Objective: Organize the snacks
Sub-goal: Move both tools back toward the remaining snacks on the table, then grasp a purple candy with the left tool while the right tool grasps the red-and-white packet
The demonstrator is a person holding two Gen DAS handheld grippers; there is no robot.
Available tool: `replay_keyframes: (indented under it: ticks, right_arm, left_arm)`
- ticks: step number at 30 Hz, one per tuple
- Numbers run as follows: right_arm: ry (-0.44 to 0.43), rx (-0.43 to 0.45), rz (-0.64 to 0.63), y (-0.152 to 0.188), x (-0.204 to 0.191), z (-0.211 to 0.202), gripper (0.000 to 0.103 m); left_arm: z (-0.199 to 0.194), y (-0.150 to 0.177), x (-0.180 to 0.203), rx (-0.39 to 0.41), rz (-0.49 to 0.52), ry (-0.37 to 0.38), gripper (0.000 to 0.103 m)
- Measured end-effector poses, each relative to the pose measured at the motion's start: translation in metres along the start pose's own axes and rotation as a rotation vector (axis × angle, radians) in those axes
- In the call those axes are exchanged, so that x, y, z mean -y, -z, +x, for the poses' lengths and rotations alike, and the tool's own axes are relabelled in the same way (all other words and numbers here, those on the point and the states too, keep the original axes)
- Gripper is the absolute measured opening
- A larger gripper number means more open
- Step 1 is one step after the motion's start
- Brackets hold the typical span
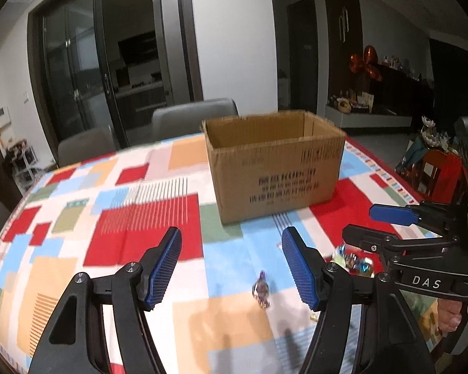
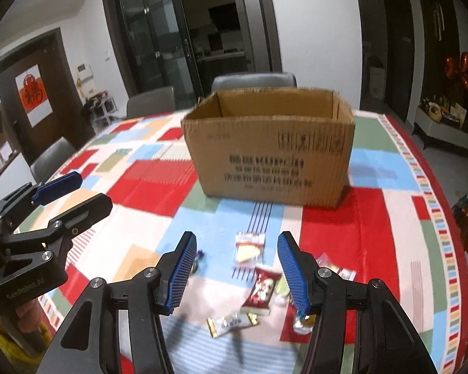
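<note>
Open brown cardboard box [image 2: 270, 149] on the cloth-covered tabletop [image 2: 390, 218], small wrapped snack packets [image 2: 260, 290] scattered before it, grey padded chairs [image 2: 254, 82] behind.

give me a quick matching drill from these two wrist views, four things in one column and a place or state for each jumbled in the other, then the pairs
Things:
1. cardboard box
2. red snack packet
3. clear packet with a yellow wedge
4. left gripper

Place or state:
A. open, nothing between its pads
B. lies on the cloth nearest the box
C. stands open-topped at the far side of the snacks
D. lies tilted between the right gripper's fingers in that gripper's view

Pairs: 1-C, 2-D, 3-B, 4-A
</note>
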State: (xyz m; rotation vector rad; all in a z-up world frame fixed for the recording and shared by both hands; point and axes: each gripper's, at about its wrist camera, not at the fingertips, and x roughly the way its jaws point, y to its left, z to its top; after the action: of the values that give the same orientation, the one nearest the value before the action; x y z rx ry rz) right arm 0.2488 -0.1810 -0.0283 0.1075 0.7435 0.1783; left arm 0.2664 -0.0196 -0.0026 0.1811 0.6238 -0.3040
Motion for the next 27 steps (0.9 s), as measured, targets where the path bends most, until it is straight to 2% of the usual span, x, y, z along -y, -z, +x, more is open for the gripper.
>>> replay_keyframes:
  ticks: [14, 18, 22, 25, 27]
  right_arm:
    - [-0.009, -0.141, 0.06, 0.036, 0.01, 0.041, 0.055]
    - [-0.023, -0.172, 0.083, 0.04, 0.014, 0.052, 0.049]
    - [-0.006, -0.193, 0.096, 0.045, 0.019, 0.062, 0.049]
    - [0.005, -0.205, 0.098, 0.047, 0.023, 0.069, 0.047]
    - [0.009, -0.218, 0.101, 0.048, 0.025, 0.074, 0.045]
  left_arm:
    - [0.04, 0.036, 0.001, -0.106, -0.011, 0.079, 0.065]
    - [0.054, 0.045, 0.003, -0.148, -0.022, 0.105, 0.064]
    - [0.071, 0.053, 0.006, -0.201, -0.035, 0.133, 0.059]
    - [0.083, 0.059, 0.006, -0.232, -0.049, 0.148, 0.05]
    - [0.09, 0.061, 0.006, -0.249, -0.061, 0.155, 0.05]
